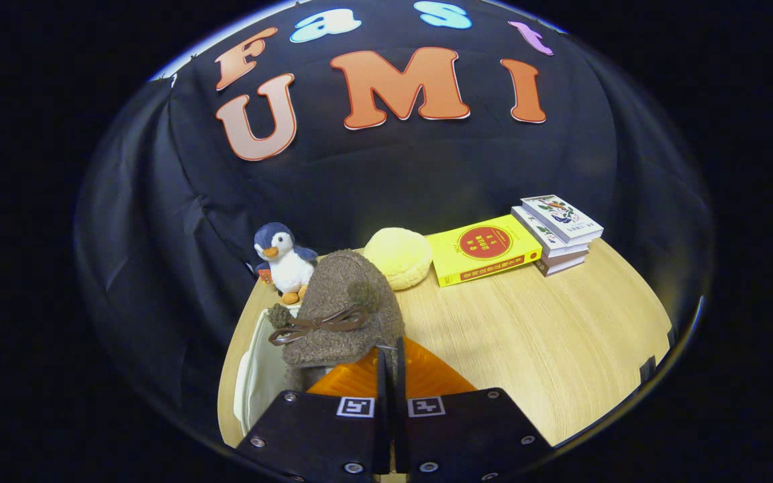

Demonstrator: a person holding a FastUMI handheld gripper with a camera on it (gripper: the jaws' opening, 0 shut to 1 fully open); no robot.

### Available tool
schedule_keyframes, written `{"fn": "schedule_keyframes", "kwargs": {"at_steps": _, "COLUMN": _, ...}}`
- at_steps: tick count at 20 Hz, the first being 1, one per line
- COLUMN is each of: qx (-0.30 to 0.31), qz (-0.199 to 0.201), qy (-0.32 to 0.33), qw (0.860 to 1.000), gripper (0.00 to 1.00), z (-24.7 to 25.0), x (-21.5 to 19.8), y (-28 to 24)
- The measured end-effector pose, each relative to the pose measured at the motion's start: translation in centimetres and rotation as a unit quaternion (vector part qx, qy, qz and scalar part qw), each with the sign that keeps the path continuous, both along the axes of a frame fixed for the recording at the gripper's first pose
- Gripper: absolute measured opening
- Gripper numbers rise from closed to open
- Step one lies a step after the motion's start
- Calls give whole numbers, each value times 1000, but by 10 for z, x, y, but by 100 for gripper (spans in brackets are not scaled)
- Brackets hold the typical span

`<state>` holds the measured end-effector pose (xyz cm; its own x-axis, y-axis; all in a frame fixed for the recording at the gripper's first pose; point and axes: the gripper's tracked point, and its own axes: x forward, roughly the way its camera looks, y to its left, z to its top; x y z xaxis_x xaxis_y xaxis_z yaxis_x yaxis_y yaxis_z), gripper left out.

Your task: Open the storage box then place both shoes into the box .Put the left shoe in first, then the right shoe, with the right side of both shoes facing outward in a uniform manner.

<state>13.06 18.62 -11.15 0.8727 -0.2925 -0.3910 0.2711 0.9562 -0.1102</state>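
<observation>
One brown fuzzy shoe [339, 315] is hanging from the fingers [391, 365], which are pinching together on its rim, over the open storage box [255, 376] on the desk [547, 335].

1. Gripper [391, 365]: two flat black finger plates set side by side, nearly meeting along a narrow seam.
2. Markings: one small square black-and-white tag at the inner upper corner of each plate.
3. Fasteners: round silver screw heads at the plates' corners and lower edges.
4. Orange ribbed body beyond the plates.
</observation>
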Motion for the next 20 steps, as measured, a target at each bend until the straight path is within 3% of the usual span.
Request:
{"fn": "schedule_keyframes", "kwargs": {"at_steps": 10, "qx": -24, "qz": 5, "qy": 48, "qw": 999, "gripper": 6, "z": -54, "x": 5, "y": 13}}
{"fn": "schedule_keyframes", "kwargs": {"at_steps": 18, "qx": -33, "qz": 18, "qy": 14, "qw": 999, "gripper": 41, "z": -26, "x": -3, "y": 20}}
{"fn": "schedule_keyframes", "kwargs": {"at_steps": 20, "qx": -39, "qz": 15, "qy": 10, "qw": 999, "gripper": 62, "z": -17, "x": -9, "y": 16}}
